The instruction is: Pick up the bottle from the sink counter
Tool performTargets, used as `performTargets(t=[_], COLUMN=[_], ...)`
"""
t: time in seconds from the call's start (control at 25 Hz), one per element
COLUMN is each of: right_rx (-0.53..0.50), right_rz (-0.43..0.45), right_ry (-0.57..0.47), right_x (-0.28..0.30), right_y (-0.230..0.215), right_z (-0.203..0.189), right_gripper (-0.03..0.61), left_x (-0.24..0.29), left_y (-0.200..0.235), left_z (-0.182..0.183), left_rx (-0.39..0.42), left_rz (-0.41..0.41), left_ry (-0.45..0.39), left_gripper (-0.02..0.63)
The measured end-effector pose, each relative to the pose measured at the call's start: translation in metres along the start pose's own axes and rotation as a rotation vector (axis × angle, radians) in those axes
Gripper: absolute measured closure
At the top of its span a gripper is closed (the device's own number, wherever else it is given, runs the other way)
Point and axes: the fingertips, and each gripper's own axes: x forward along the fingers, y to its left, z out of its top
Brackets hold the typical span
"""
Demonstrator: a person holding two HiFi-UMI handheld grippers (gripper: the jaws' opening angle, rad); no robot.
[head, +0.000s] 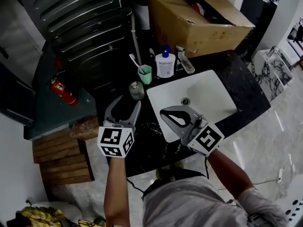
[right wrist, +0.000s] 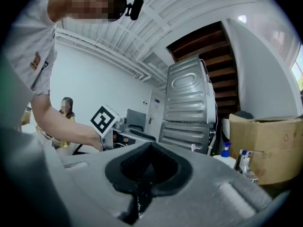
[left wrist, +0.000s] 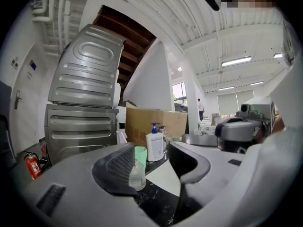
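Head camera steeply overhead; both claw cameras low, pump bottle point(head: 165, 63) common.

A cardboard box point(head: 199, 20) stands behind the faucet point(head: 183, 60); a green cup point(head: 145, 74) holds a toothbrush point(head: 136, 63).

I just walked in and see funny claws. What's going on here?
A person holds a gripper in each hand above a sink counter. The left gripper is open and aimed at a small clear bottle standing on the counter beside the sink. The bottle isn't gripped yet. The right gripper is shut and empty, near the sink's edge.
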Motion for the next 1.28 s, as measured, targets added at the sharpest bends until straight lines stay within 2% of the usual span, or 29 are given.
performTargets(t=[0.08, 0.2, 0.56, 0.68, 1.0, 1.28], right_rx=[-0.01, -0.015, 0.014, 0.022, 0.039, 0.06], right_rz=[0.016, 0.038, 0.07, 0.066, 0.058, 0.043], right_ry=[0.005, 0.01, 0.026, 0.033, 0.045, 0.06], right_x=[0.007, 0.015, 0.025, 0.025, 0.022, 0.02], right_y=[-0.008, -0.018, -0.037, -0.044, -0.05, -0.056], right_z=[-0.004, -0.01, -0.027, -0.032, -0.043, -0.052], right_gripper=[0.577, 0.577, 0.577, 0.577, 0.577, 0.577], left_x=[0.018, 0.045, 0.107, 0.119, 0.14, 0.147], left_y=[0.007, 0.019, 0.044, 0.048, 0.055, 0.057], left_z=[-0.011, -0.029, -0.092, -0.108, -0.133, -0.137], left_rx=[0.013, 0.028, 0.087, 0.088, 0.048, 0.014], left_rz=[0.002, 0.009, -0.01, -0.019, -0.047, -0.061], left_ry=[0.04, 0.102, 0.33, 0.382, 0.448, 0.424], left_gripper=[0.36, 0.325, 0.251, 0.239, 0.235, 0.26])
